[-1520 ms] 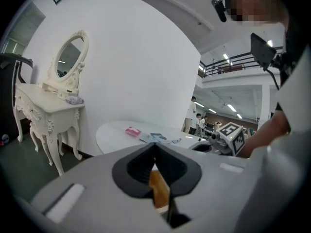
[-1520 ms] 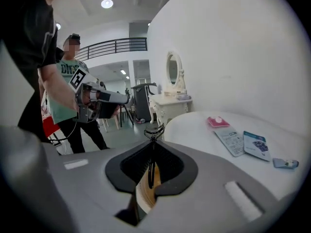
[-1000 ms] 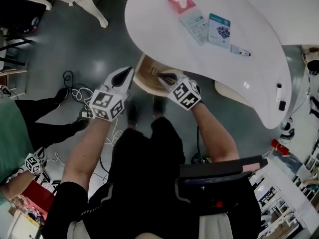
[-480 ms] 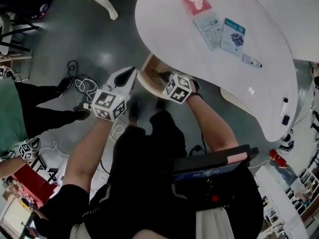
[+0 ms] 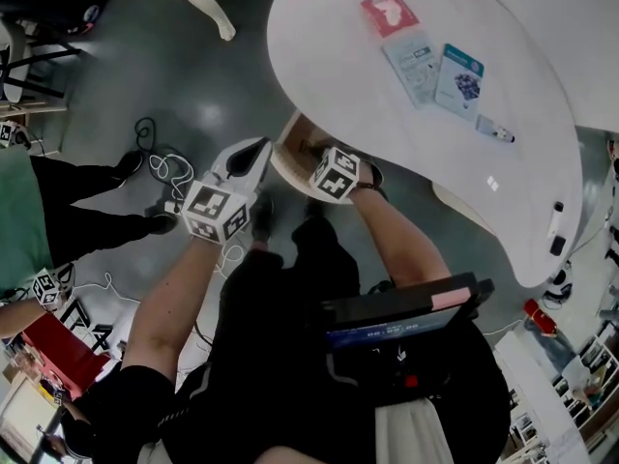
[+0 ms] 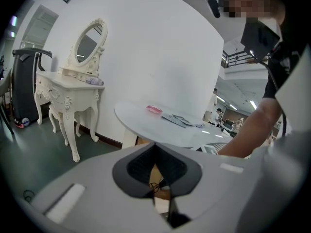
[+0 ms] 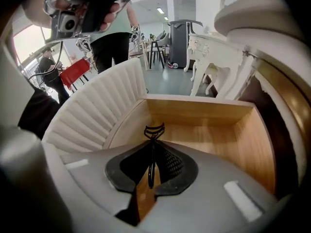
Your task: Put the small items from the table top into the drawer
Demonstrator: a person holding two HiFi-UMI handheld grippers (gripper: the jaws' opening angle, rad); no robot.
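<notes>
The wooden drawer [image 5: 293, 149] stands pulled out under the white table [image 5: 329, 85]. My right gripper [image 5: 311, 153] hangs over it, shut on a thin black eyelash curler [image 7: 153, 147] that sticks up between the jaws above the drawer's bare floor [image 7: 209, 132]. My left gripper [image 5: 255, 155] is shut and empty beside the drawer's front, apart from it. On the table lie a red packet [image 5: 389, 13], a pale packet [image 5: 411, 54], a blue card [image 5: 458, 70] and a small pen-like item [image 5: 494, 129]. The left gripper view shows the red packet [image 6: 154, 109] at the table's far side.
The drawer's ribbed white front [image 7: 92, 115] curves at its left. A person in green [image 5: 24, 230] stands at the left with cables [image 5: 155, 167] on the floor. A white dressing table [image 6: 68, 89] stands beyond. Two small dark items [image 5: 556, 228] lie at the table's right end.
My right gripper has moved left, further over the drawer, with the curler still in its jaws. The left gripper has hardly moved.
</notes>
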